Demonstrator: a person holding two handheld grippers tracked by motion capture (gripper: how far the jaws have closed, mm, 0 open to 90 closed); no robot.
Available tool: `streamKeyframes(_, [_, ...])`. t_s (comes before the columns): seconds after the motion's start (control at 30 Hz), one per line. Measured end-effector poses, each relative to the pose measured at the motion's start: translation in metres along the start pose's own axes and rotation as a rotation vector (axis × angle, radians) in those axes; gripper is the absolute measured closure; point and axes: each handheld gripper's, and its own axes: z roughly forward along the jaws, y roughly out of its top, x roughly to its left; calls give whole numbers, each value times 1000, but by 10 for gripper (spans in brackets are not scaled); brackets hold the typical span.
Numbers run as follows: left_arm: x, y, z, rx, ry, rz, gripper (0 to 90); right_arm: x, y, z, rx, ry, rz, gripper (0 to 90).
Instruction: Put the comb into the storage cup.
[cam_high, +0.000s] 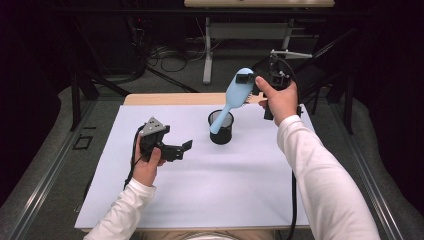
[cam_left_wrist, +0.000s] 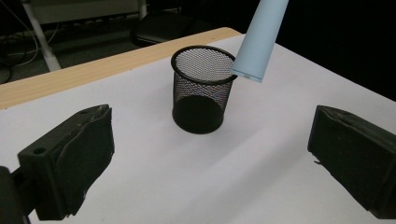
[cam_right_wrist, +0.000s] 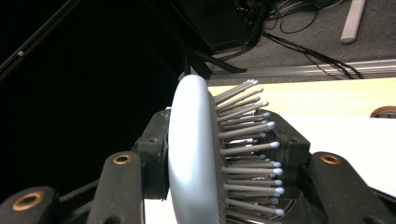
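Observation:
A light blue hairbrush (cam_high: 236, 95) hangs tilted over a black mesh cup (cam_high: 221, 127), its handle end at the cup's rim. My right gripper (cam_high: 248, 80) is shut on the brush's head, above the table's far edge. In the right gripper view the brush (cam_right_wrist: 194, 158) fills the space between the jaws, bristles pointing right. My left gripper (cam_high: 185, 148) rests low on the white mat, left of the cup, open and holding nothing. In the left gripper view the cup (cam_left_wrist: 203, 88) stands ahead between the jaws, with the brush handle (cam_left_wrist: 260, 39) coming down at its right rim.
The white mat (cam_high: 200, 185) covers most of the wooden table (cam_high: 165, 98). Desk legs and cables (cam_high: 175, 55) lie on the floor beyond the far edge. Dark stands flank the table.

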Motion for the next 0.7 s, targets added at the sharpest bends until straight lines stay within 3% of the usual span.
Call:
streamKeyframes(0.33, [5,0,-3,4,26,-17,7,2,5,4,0,-38,-34,493])
streamKeyframes(0.7, [6,1,-4,4,9,-32,7,2,12,13,-9,-78,-54,493])
